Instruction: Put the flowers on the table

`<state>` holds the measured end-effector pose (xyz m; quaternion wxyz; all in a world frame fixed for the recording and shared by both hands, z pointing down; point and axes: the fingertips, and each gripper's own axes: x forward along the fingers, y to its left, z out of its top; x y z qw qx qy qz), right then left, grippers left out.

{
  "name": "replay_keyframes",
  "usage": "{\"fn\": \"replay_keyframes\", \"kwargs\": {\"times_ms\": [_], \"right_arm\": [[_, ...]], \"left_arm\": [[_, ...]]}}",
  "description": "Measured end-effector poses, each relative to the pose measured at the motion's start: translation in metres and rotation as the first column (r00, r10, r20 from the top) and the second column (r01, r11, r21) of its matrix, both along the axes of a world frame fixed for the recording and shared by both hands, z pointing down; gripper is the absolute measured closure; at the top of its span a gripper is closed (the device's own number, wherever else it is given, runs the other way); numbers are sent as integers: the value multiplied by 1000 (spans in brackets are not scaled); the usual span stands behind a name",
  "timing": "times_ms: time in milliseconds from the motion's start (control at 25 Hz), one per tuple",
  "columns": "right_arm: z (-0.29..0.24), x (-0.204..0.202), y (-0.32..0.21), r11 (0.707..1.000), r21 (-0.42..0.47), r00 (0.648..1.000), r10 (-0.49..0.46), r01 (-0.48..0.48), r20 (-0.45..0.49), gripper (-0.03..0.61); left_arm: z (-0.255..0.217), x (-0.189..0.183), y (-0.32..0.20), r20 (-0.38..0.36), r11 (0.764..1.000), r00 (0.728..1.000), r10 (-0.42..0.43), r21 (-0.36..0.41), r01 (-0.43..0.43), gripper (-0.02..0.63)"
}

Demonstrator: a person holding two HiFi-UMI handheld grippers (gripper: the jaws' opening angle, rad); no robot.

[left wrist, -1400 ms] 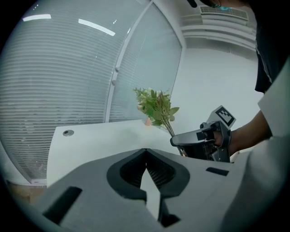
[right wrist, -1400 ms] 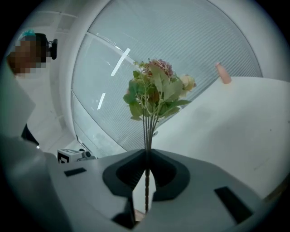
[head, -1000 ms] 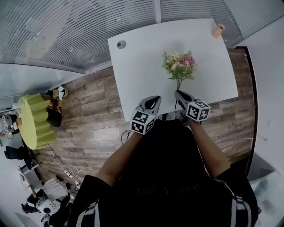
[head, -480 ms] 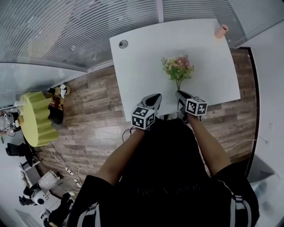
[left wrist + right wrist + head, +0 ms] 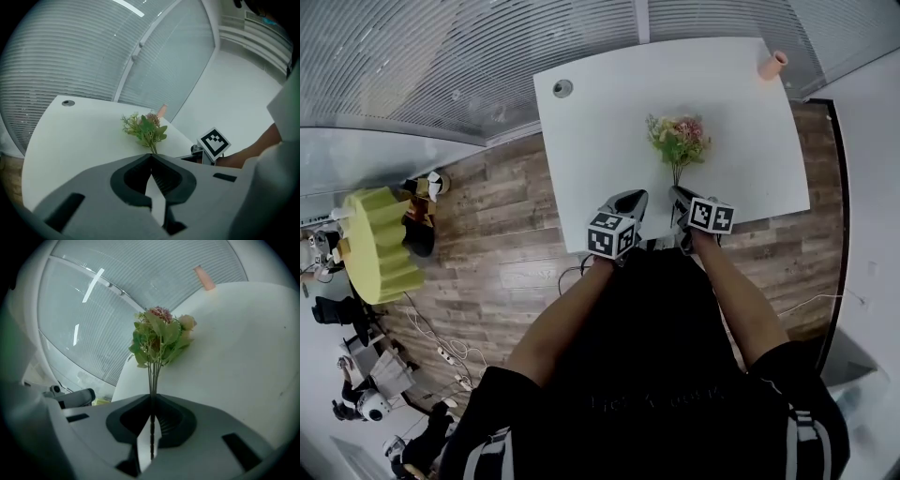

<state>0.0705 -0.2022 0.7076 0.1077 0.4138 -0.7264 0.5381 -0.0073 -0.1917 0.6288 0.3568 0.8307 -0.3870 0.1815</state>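
Flowers (image 5: 159,341) rise from the right gripper (image 5: 152,398), stems pinched and partly hidden there, while the left gripper (image 5: 151,156) is closed, empty.

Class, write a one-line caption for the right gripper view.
Right gripper holds the flowers by their stems over a white table.

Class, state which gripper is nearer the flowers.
Right. The right gripper holds the flowers by their stems; the left gripper sits just left of the stems, not touching.

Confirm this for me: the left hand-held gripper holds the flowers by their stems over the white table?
No, the right hand-held gripper holds the flowers by their stems over the white table; the right gripper view shows it.
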Motion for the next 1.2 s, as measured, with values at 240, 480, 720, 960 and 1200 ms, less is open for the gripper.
{"fn": "replay_keyframes", "kwargs": {"times_ms": [240,480,720,960,1200], "right_arm": [[7,2,-1,1000,-25,999,14,-14,-31,531],[11,2,-1,999,-40,997,4,-8,-76,531],[5,7,0,1000,-14,992,13,-15,-125,523],[-1,21,4,1000,16,987,10,-8,-163,477],[-37,16,9,986,145,988,-58,79,-146,538]], "left_arm": [[6,8,3,7,1000,1000,26,-11,-25,595],[12,10,1,-2,999,1000,15,-29,-15,596],[13,12,4,5,999,1000,20,-29,-20,596],[10,19,8,-4,999,999,39,-6,-39,595],[-13,29,12,-46,998,998,49,41,-47,595]]}}
